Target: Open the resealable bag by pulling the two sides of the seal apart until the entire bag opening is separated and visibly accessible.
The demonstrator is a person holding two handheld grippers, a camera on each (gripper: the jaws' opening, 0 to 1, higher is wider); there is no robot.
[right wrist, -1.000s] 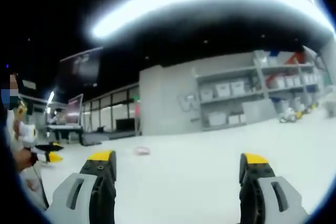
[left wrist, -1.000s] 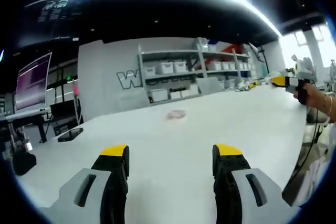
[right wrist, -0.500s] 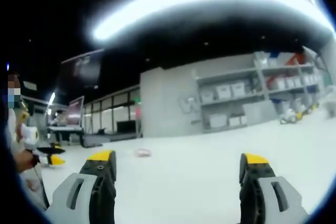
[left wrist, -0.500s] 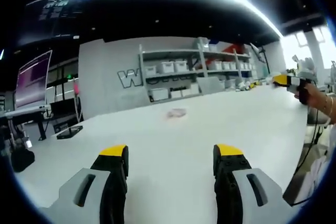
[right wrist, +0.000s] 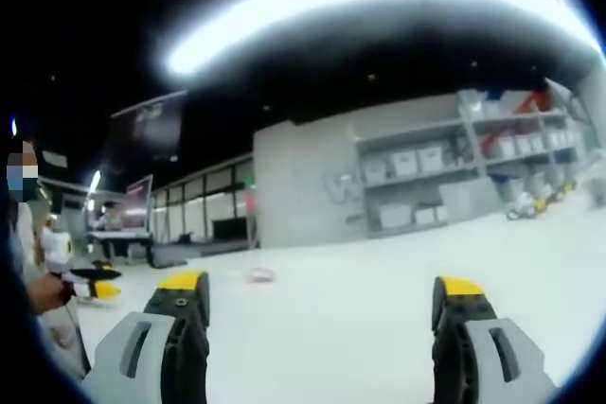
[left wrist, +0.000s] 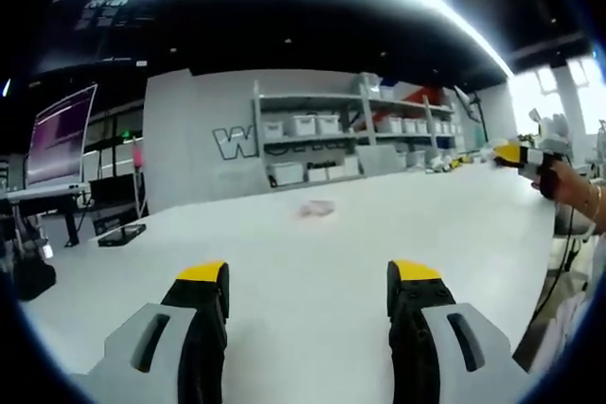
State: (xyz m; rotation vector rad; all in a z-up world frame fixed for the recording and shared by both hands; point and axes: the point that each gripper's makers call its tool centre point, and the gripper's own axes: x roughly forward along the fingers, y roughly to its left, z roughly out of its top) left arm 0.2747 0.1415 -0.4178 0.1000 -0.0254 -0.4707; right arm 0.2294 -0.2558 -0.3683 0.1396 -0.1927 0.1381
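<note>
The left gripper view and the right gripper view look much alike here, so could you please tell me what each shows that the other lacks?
Left gripper view: white lettering on the grey wall, and the right gripper entering at the right edge, held in a hand.

Right gripper view: the left gripper at the left edge.

Both: the small bag lying far off on the white table, shelving with bins, and open, empty jaws.

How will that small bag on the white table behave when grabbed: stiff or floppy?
Probably floppy and light: the bag lies low and crumpled on the table. Likely slides if pushed, as the tabletop looks smooth. It is far off and blurred, so the seal cannot be judged.
</note>
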